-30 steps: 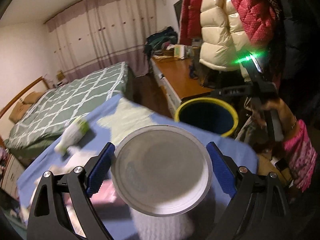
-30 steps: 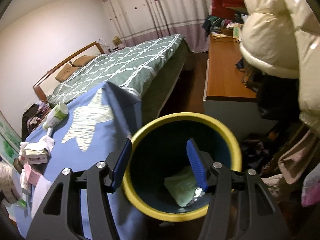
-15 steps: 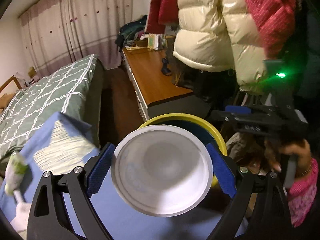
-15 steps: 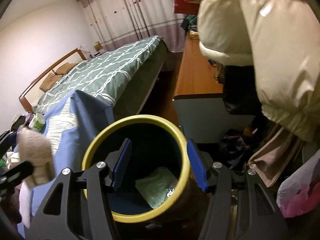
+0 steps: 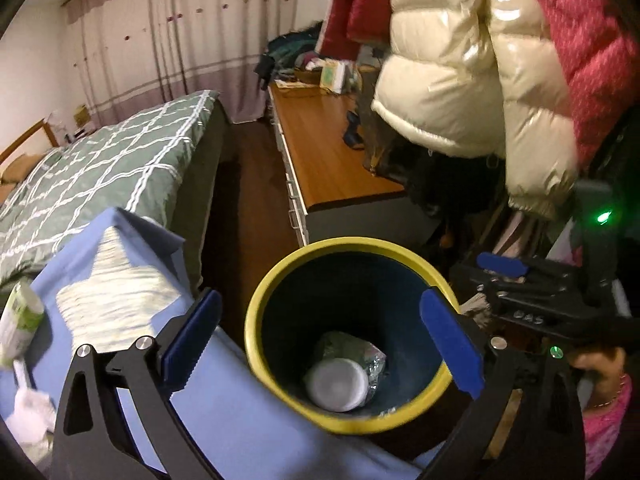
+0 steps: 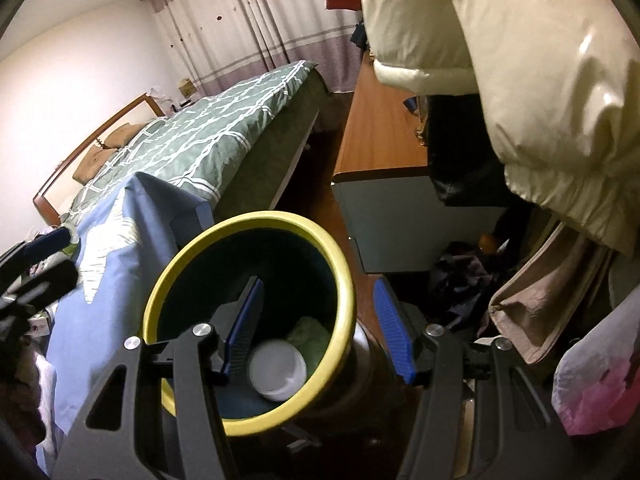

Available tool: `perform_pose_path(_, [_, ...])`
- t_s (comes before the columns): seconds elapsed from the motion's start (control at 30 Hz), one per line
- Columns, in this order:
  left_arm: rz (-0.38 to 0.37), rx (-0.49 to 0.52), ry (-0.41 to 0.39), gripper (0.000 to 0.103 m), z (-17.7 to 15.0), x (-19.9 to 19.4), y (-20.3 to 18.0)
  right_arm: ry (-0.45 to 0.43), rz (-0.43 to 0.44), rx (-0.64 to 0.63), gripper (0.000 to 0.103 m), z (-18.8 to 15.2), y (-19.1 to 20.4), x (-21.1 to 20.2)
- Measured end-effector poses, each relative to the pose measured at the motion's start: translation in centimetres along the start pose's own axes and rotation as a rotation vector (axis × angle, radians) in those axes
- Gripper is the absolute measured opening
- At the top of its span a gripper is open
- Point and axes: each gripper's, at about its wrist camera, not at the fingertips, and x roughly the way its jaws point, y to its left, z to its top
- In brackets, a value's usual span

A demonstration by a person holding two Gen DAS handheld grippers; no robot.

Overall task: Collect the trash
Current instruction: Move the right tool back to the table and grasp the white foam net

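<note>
A dark blue bin with a yellow rim [image 5: 352,246] stands beside the blue-clothed table. A white paper cup [image 5: 336,386] lies on its bottom, upside down on a crumpled green and silver wrapper [image 5: 362,354]. My left gripper [image 5: 320,296] hovers over the bin's mouth; its jaws are opening and nothing is between them. In the right wrist view the same cup [image 6: 278,370] shows inside the bin [image 6: 256,218]. My right gripper [image 6: 318,284] straddles the bin's right wall, one finger inside and one outside, and a gap shows beside the rim.
The table's blue star-print cloth [image 5: 240,400] carries a green and white bottle [image 5: 24,312] and white tissue [image 5: 28,408]. A bed [image 5: 100,168], a wooden desk [image 5: 332,160] and hanging puffer jackets [image 5: 460,80] surround the bin. A pink-sleeved hand [image 5: 600,364] holds the right gripper.
The left gripper swung from the table to above the bin, its jaws widened, and the white cup dropped from them into the bin. The right gripper shifted rightwards across the bin's rim.
</note>
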Motion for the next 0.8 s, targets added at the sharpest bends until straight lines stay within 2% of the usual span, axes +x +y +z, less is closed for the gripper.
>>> perform_pose_path(0.13, [0.065,-0.047,-0.060,0.098,-1.1,-5.1,1.6,0.006,0.012,-0.023,0.055,-0.6,1.4,-0.2])
perform_pose_path(0.23, [0.155,-0.097,-0.103,0.098,-2.9,-9.4,3.1,0.019,0.026,-0.047,0.055,-1.2,3.0,-0.3])
perform_pose_path(0.33, [0.225,-0.185,-0.148,0.098,-5.3,-14.1,5.3,0.038,0.046,-0.084,0.055,-1.9,5.5,-0.3])
perform_pose_path(0.43, [0.329,-0.272,-0.179,0.098,-8.3,-18.5,7.9,0.051,0.069,-0.131,0.055,-2.6,8.4,-0.4])
perform_pose_path(0.6, [0.506,-0.395,-0.207,0.098,-13.9,-25.3,11.9,0.081,0.140,-0.256,0.055,-4.8,15.4,-0.9])
perform_pose_path(0.73, [0.612,-0.462,-0.235,0.098,-18.0,-29.5,14.1,0.127,0.219,-0.364,0.055,-7.5,21.9,-1.3])
perform_pose_path(0.8, [0.652,-0.501,-0.246,0.098,-20.2,-31.4,15.1,0.164,0.288,-0.407,0.055,-9.0,25.2,-1.6])
